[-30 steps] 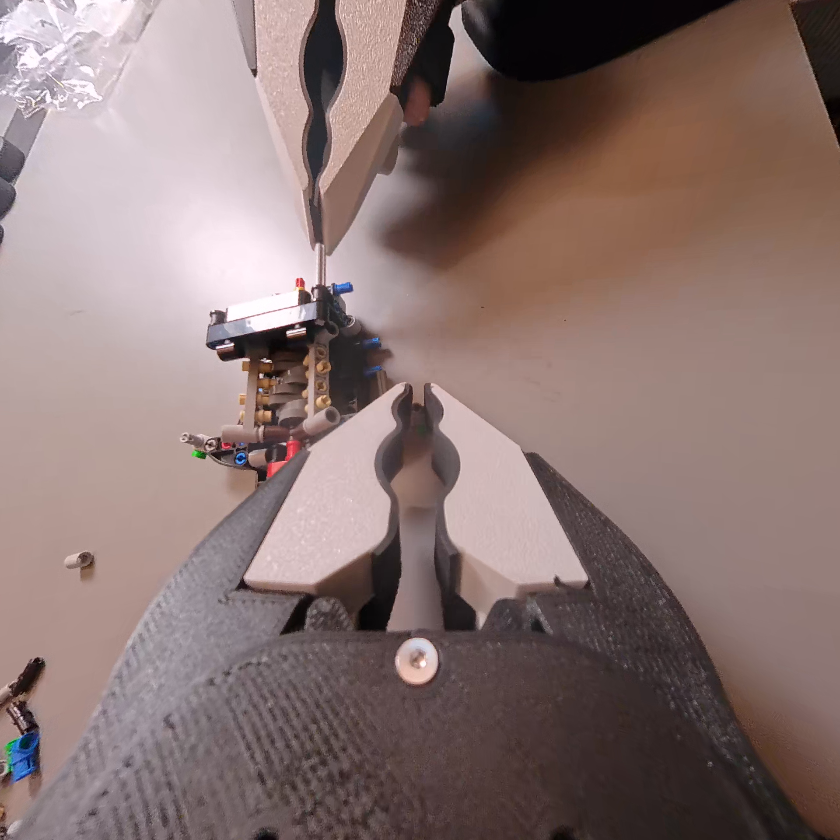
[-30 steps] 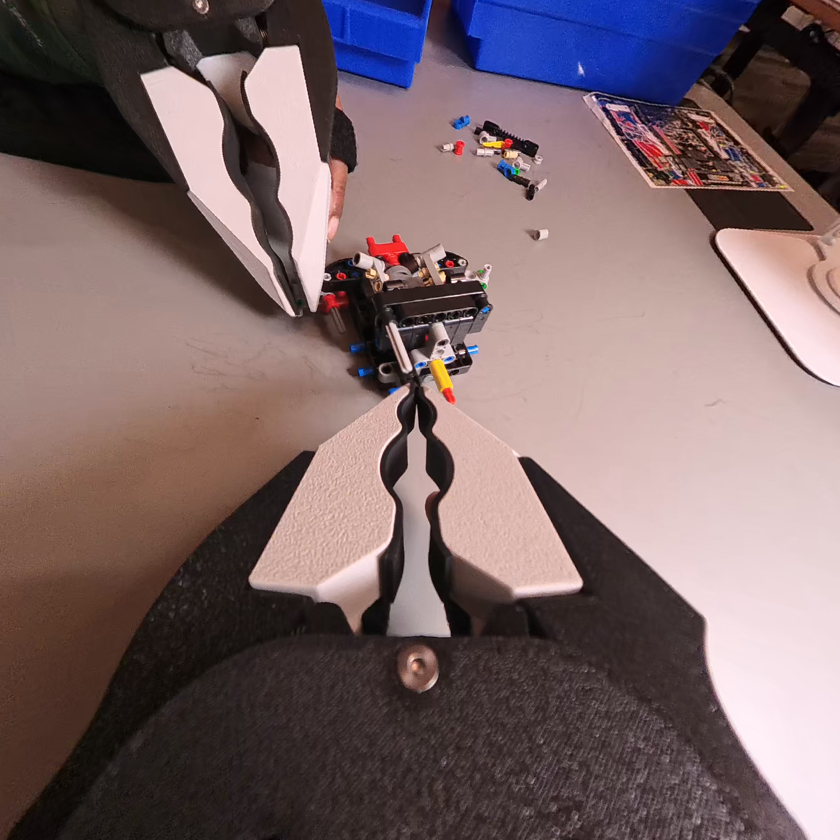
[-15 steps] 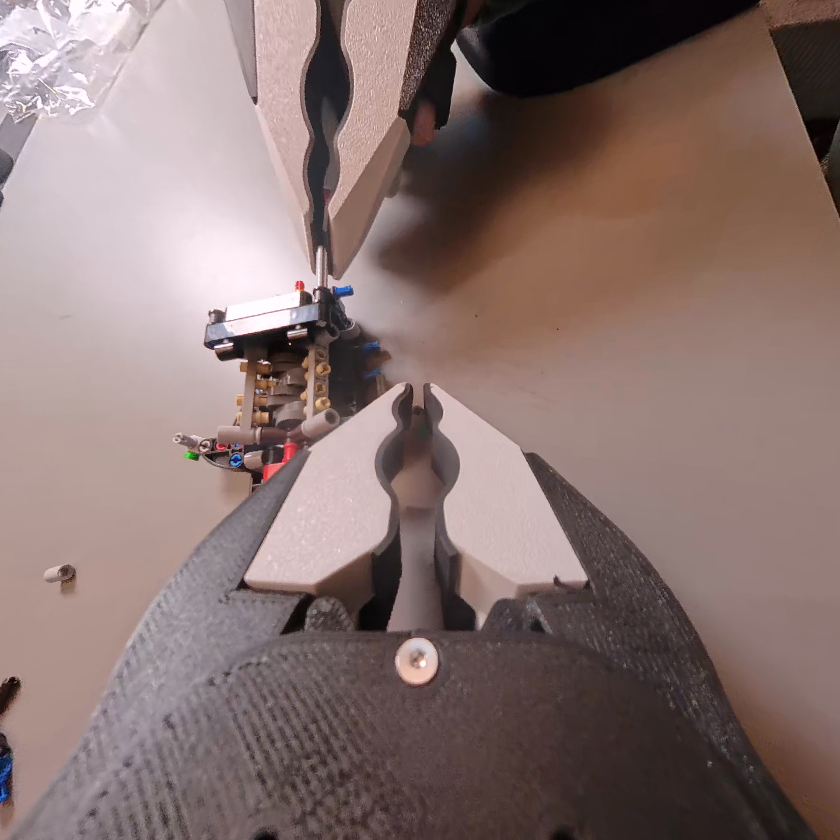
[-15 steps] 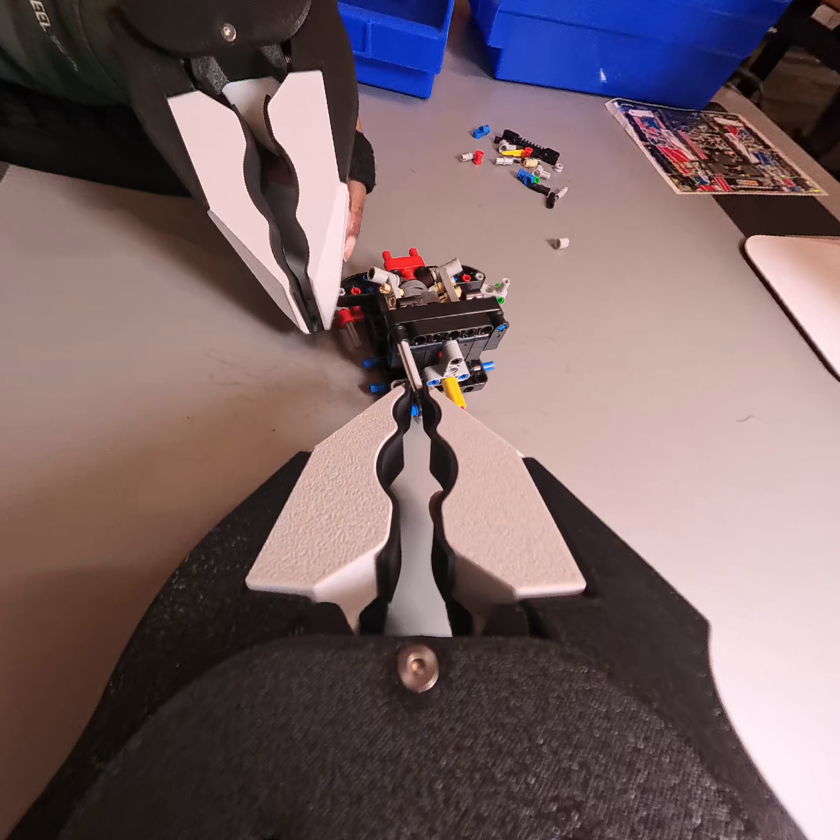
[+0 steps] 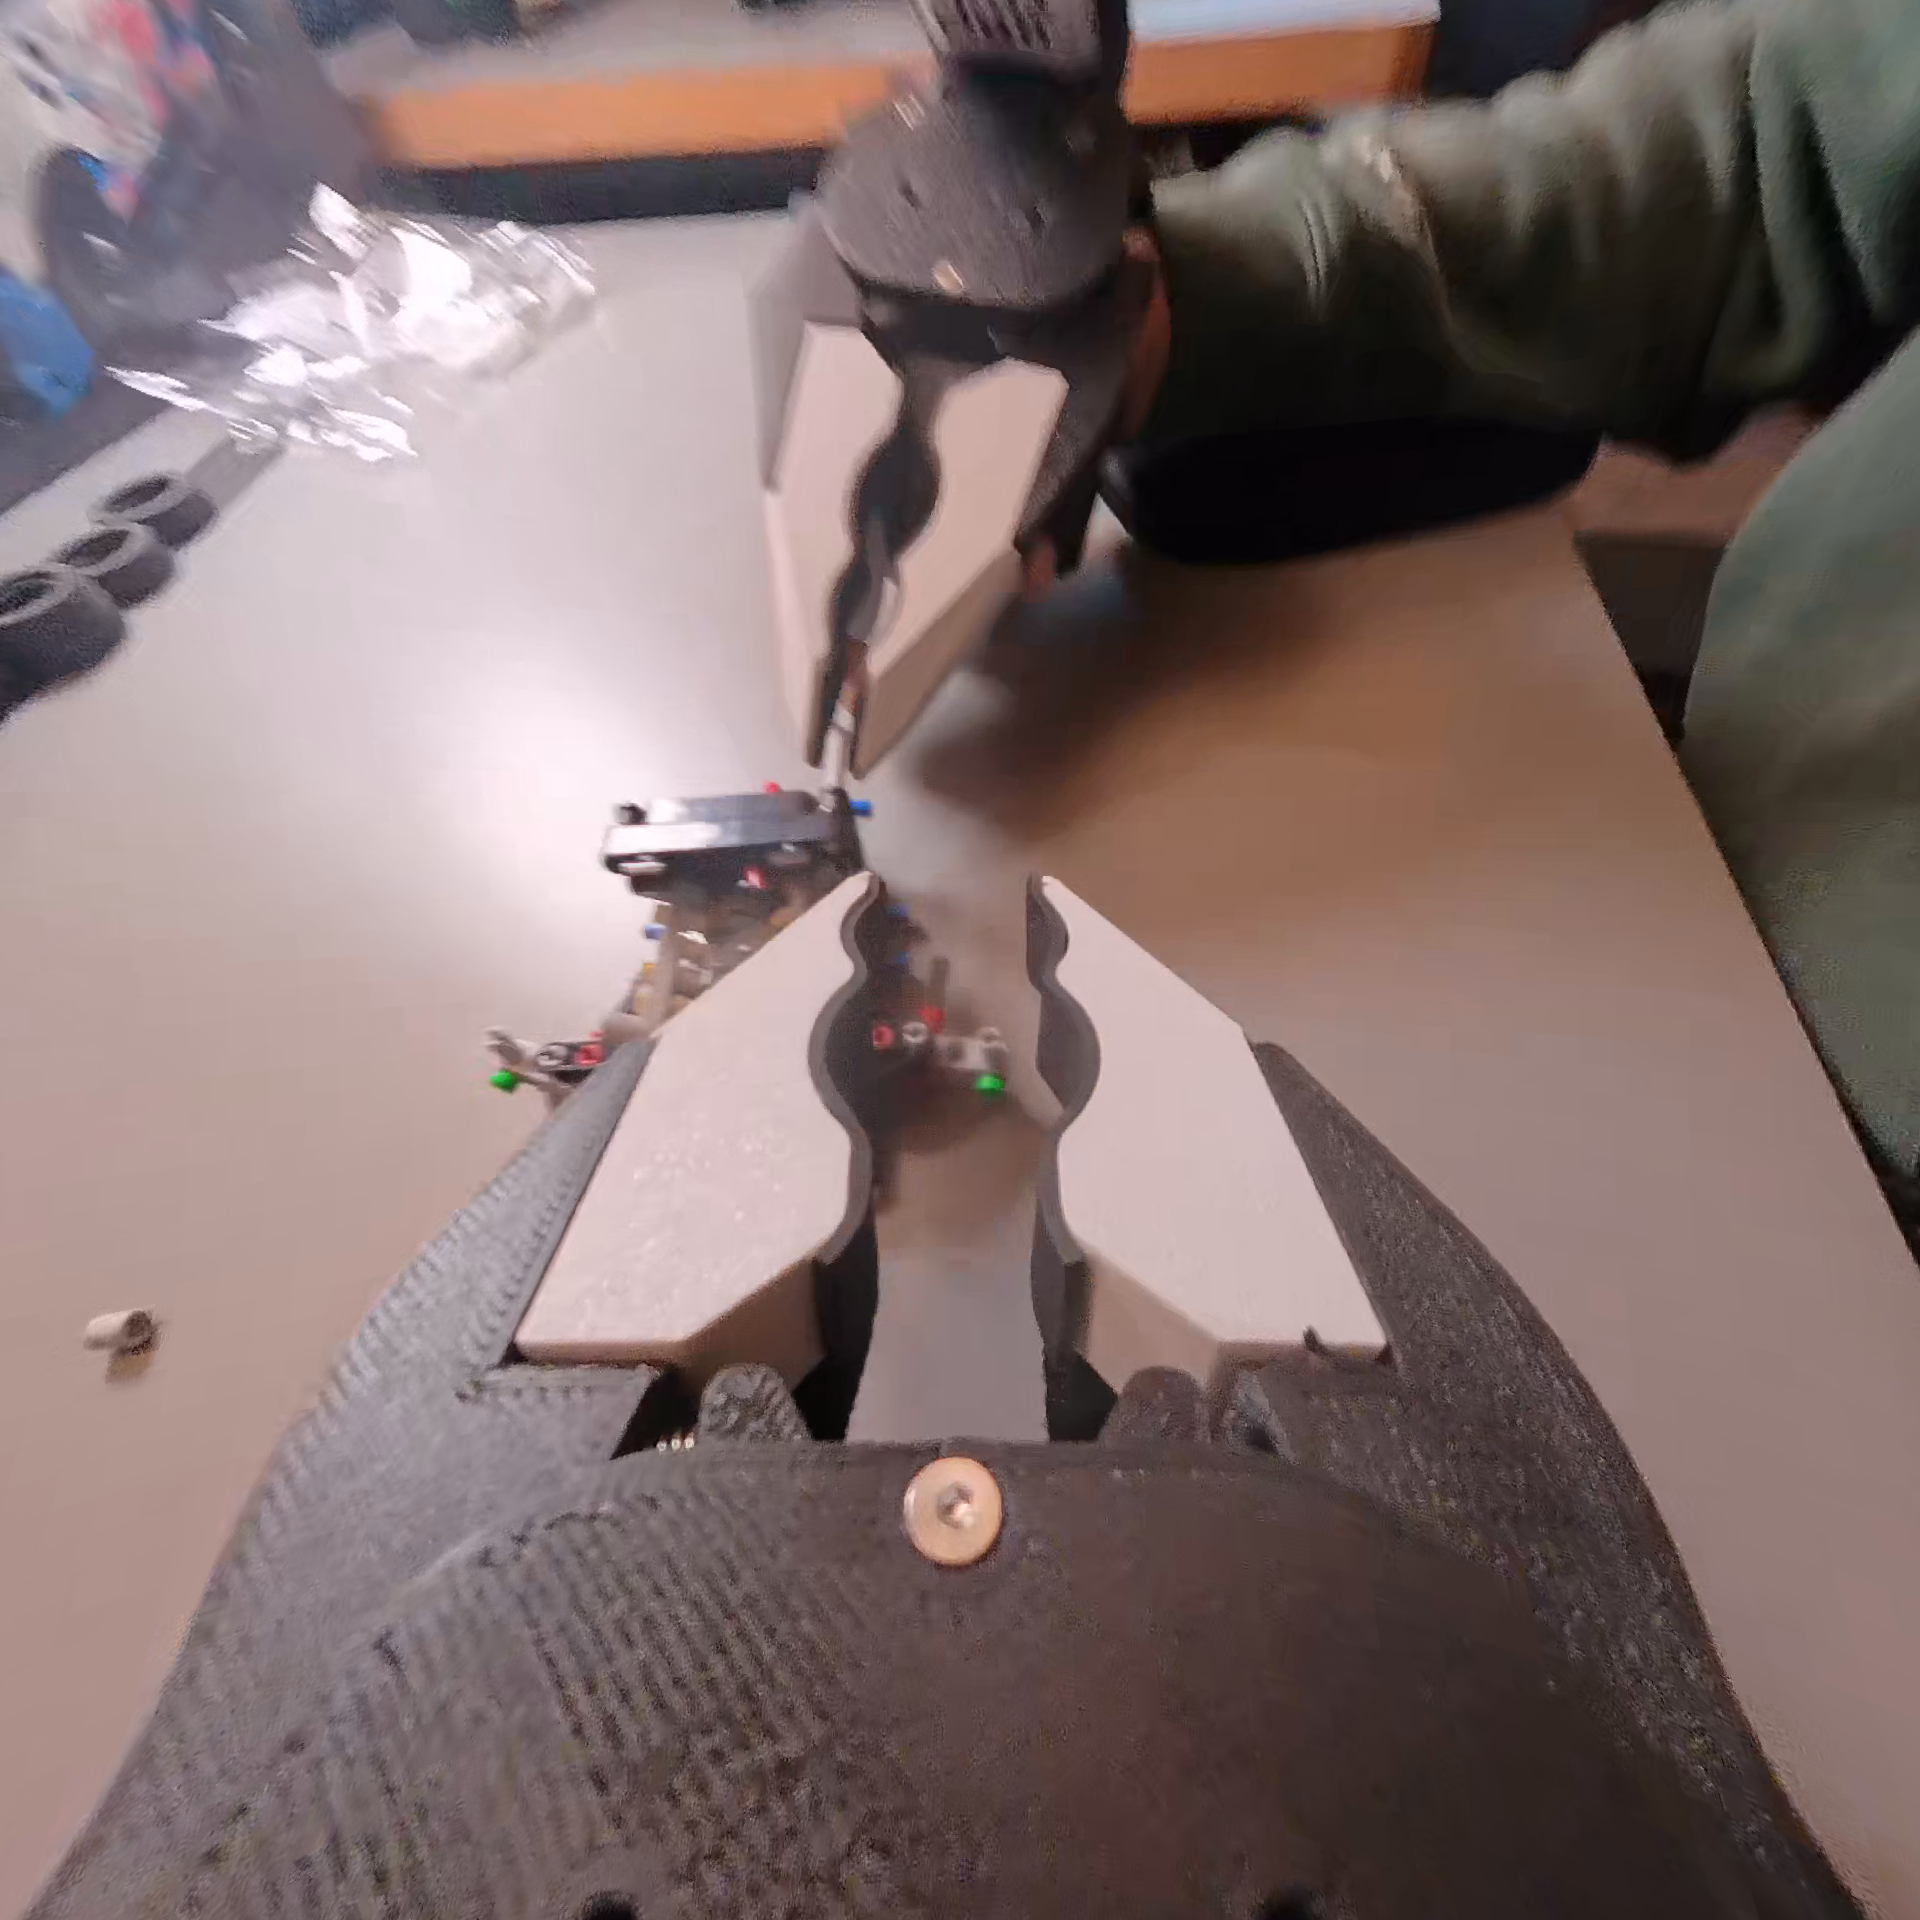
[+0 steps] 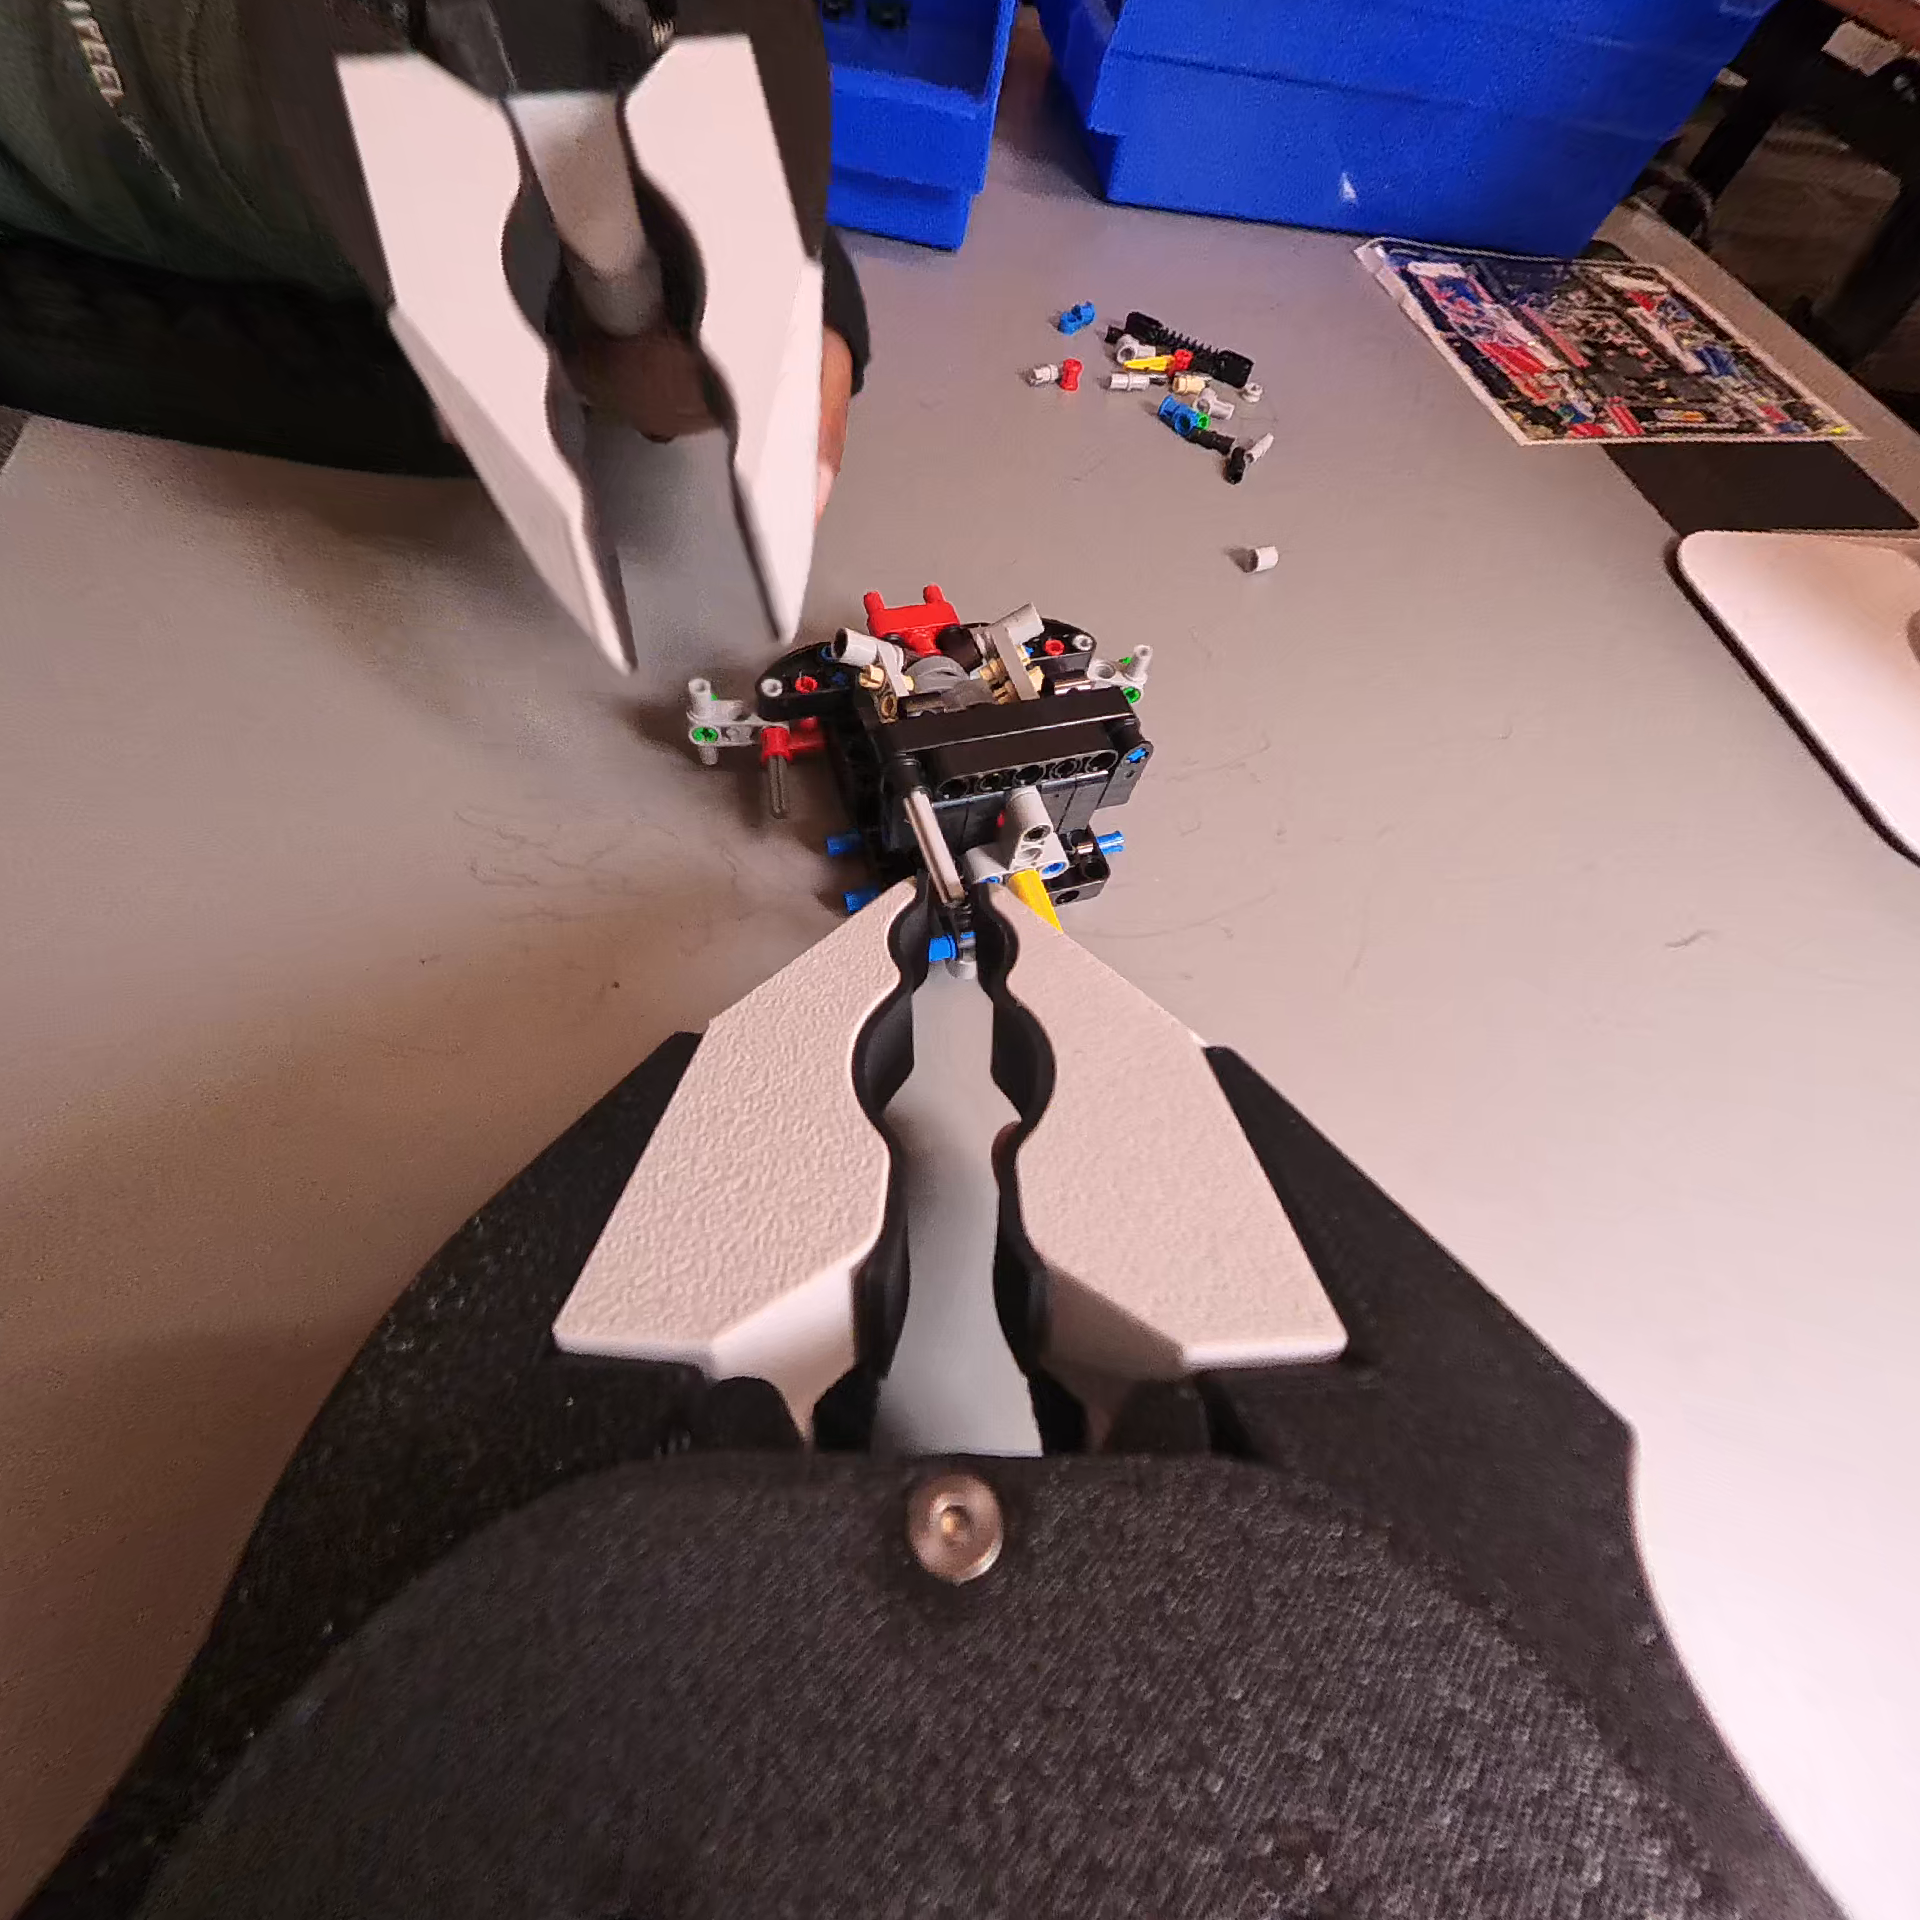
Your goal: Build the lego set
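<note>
The partly built lego assembly [image 6: 997, 748], a black beam with grey, red and blue parts, sits on the grey table [image 6: 1455, 935]. My right gripper [image 6: 956, 909] is shut on a thin grey axle [image 6: 928, 821] that sticks out of the black beam. My left gripper [image 5: 951, 894] is open and empty, hovering just above the assembly's side, where small red and green-tipped parts [image 5: 935, 1039] show between its fingers. In the right wrist view the left gripper [image 6: 701, 639] hangs open above the assembly's left end. In the left wrist view the right gripper [image 5: 842, 727] holds the axle at the assembly [image 5: 727, 831].
Blue bins [image 6: 1351, 104] stand at the back. Loose small parts [image 6: 1164, 374], a single grey bush [image 6: 1259, 558] and an instruction booklet [image 6: 1600, 343] lie beyond the assembly. A white object [image 6: 1808, 644] is at the right. Black tyres [image 5: 104, 561] and a plastic bag [image 5: 395, 322] lie far left. My right fingertips sit around 7 centimeters from my left ones.
My left gripper has opened, let go of the assembly's side and pulled back upward. My right gripper stays shut on the axle at the black beam.
</note>
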The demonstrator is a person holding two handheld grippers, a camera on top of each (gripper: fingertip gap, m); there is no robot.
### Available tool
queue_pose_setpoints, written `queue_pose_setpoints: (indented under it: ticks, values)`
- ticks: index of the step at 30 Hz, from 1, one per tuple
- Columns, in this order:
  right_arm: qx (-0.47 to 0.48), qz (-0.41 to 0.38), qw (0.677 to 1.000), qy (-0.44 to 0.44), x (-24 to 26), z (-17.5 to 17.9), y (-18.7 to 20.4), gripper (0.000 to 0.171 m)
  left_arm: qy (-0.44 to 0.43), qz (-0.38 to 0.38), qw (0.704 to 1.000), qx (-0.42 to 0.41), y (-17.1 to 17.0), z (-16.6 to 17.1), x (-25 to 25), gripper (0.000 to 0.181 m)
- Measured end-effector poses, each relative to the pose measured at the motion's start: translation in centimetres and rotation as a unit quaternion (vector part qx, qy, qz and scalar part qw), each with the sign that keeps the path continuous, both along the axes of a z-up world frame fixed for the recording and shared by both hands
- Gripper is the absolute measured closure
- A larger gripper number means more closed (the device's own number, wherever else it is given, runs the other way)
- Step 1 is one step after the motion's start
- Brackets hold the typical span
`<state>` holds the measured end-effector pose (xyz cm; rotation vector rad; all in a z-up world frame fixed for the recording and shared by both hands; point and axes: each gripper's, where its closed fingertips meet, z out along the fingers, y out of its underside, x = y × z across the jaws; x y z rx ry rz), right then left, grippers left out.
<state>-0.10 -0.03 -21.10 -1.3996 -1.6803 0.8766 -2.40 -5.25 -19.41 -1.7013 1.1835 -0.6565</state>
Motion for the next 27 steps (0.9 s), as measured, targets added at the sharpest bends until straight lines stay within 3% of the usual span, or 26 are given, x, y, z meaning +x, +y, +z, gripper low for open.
queue_pose_setpoints:
  ticks: [4,10,13,18,27]
  values:
    - [0.008,-0.019,1.0,0.003,0.1,0.1,0.8,0.167,-0.057,0.069,0.996,-0.001,2.3,1.9,-2.5,0.145]
    - [0.018,-0.037,0.999,0.003,-0.2,0.1,1.1,0.167,-0.021,0.109,0.993,-0.034,3.8,-0.4,-4.2,0.123]
    - [0.023,-0.045,0.999,0.003,-0.4,0.1,1.2,0.167,0.026,0.116,0.992,-0.048,4.1,-2.3,-4.1,0.127]
    - [0.028,-0.053,0.998,0.003,-0.4,0.1,1.4,0.167,0.036,0.122,0.991,-0.039,4.6,-2.5,-4.1,0.146]
    - [0.032,-0.067,0.997,0.005,-0.4,0.1,1.9,0.167,0.02,0.139,0.99,-0.029,5.2,-1.9,-4.8,0.142]
